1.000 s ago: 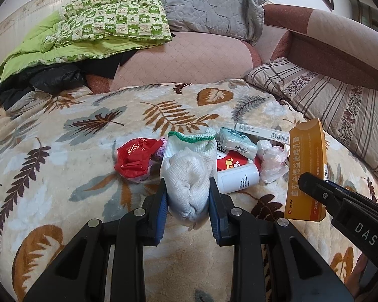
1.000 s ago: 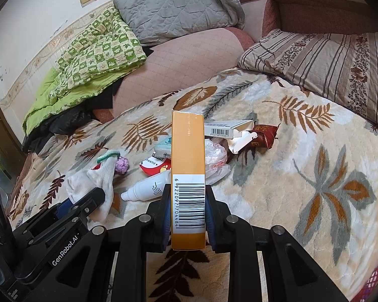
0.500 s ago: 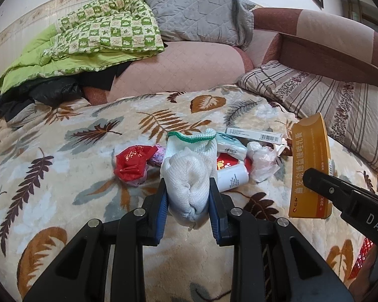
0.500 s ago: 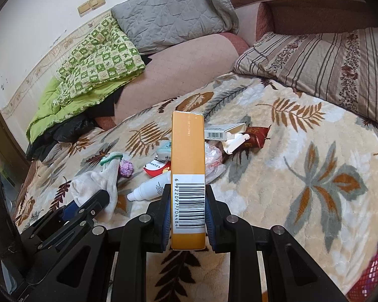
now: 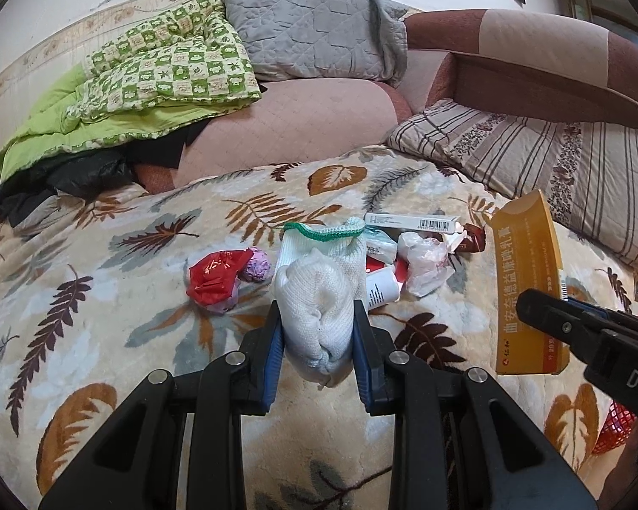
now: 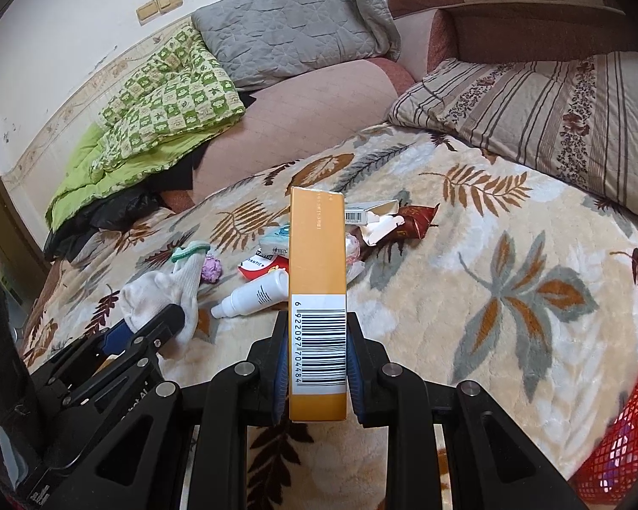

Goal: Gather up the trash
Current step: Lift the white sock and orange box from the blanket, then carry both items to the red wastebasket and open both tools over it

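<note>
White knit sock (image 5: 317, 301), bunched, is clamped in the left tongs (image 5: 319, 352) above the bed (image 5: 106, 297); orange carton (image 6: 317, 297) is pinched upright in the right tongs (image 6: 317, 365). Sock may be snagged or slip free; carton could be crushed. Red basket (image 6: 625, 437) is cut off at the edge; its contents are unreadable.

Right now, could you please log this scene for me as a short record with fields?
setting: bed with a leaf-print blanket
left gripper: shut on a white sock
right gripper: shut on an orange box, barcode side facing the camera
still on blanket: white bottle, red wrapper, purple paper ball, white carton, crumpled plastic bag
bin: red mesh basket at lower right
</note>
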`<state>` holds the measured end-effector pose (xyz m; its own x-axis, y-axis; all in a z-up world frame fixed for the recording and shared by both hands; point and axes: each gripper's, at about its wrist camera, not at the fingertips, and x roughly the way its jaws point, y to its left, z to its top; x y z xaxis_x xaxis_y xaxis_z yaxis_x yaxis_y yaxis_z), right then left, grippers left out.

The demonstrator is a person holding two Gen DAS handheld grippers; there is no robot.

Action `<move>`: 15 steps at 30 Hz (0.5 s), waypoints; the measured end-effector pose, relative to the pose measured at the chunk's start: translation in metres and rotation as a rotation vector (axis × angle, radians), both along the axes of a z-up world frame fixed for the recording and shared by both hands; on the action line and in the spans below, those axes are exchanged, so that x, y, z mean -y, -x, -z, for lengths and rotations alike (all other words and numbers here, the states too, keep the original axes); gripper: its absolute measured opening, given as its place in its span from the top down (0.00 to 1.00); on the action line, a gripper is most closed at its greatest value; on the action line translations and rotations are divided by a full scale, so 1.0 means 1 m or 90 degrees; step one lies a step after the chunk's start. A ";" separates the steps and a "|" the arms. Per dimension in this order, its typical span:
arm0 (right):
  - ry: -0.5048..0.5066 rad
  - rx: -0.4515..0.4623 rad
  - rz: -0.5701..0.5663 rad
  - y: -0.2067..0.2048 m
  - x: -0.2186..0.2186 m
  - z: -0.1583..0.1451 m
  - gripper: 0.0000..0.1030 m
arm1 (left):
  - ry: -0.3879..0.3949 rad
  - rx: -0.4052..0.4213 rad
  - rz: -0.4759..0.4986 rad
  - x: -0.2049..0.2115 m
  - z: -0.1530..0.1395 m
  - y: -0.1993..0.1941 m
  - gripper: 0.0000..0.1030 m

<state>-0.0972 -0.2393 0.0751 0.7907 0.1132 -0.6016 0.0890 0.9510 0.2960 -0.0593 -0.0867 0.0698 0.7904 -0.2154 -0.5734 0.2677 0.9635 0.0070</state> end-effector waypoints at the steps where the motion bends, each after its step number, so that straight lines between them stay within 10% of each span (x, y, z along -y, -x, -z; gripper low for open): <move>1: -0.002 0.000 0.001 0.000 0.001 0.000 0.75 | -0.002 0.000 0.001 0.001 0.001 0.000 0.73; 15: -0.063 0.004 0.016 0.012 0.028 -0.002 0.76 | -0.020 0.001 0.010 0.007 0.004 0.004 0.73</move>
<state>-0.1094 -0.2670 0.0773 0.7974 0.1519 -0.5840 0.1109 0.9145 0.3892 -0.0637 -0.0938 0.0659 0.7881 -0.2093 -0.5788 0.2820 0.9587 0.0372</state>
